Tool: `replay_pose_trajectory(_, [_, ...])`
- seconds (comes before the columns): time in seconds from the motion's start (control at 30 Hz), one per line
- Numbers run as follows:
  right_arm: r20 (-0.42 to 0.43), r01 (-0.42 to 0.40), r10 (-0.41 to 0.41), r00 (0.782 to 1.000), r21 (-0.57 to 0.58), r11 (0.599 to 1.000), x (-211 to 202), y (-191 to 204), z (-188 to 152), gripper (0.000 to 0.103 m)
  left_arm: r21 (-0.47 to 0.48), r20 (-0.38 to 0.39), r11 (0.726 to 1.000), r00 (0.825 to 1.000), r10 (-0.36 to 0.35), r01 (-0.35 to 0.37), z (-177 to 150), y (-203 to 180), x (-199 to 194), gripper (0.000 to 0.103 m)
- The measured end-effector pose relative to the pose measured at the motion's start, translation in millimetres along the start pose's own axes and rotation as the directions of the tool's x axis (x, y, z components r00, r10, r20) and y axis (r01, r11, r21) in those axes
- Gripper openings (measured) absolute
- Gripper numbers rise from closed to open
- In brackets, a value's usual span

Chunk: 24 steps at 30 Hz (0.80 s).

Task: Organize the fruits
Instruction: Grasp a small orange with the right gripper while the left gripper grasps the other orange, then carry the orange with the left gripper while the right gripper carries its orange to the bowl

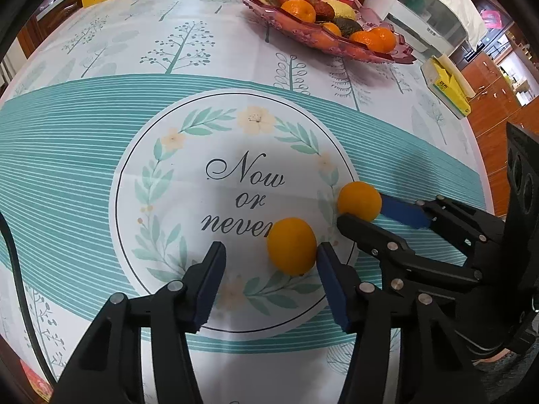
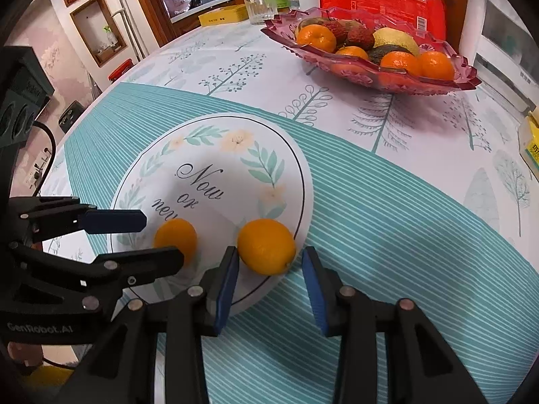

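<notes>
Two oranges, left (image 1: 292, 250) and right (image 2: 266, 246), flanked by parted grippers (image 1: 269, 276) (image 2: 269, 277).

Two oranges (image 1: 292, 250) (image 1: 359, 201) close together, grippers crowd; tablecloth (image 1: 101, 141) toward fruit bowl (image 1: 387, 54) unobstructed.

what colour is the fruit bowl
Translucent pinkish red fruit bowl, clearest in the right wrist view.
</notes>
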State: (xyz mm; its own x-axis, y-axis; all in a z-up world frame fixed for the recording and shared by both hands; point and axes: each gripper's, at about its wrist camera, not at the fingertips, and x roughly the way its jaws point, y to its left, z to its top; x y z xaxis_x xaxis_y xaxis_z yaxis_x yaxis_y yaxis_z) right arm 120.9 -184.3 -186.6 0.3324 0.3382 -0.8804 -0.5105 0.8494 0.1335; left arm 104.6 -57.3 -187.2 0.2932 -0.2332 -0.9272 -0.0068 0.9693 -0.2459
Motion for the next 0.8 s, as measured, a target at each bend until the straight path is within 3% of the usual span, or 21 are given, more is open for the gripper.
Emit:
replay_pose_trajectory(0.5, [0.025, 0.006, -0.006, 1.000, 0.032, 0.999, -15.0, -3.9, -9.0, 0.033, 0.017, -0.014, 1.000, 1.000, -0.022, 0.022, -4.0, -3.4, -1.8, 0.044])
replay_pose_trajectory(0.7, [0.026, 0.028, -0.029, 0.999, 0.043, 0.999, -21.1, -5.9, -16.6, 0.033, 0.029, -0.029, 0.999, 0.999, -0.032, 0.033, -3.0, -10.6, 4.4, 0.031])
replay_pose_trajectory(0.8, [0.029, 0.033, -0.035, 0.999, 0.052, 0.998, -24.4, -7.1, -19.8, 0.033, 0.035, -0.027, 0.999, 0.999, -0.027, 0.028, -1.9, -14.1, 8.2, 0.029])
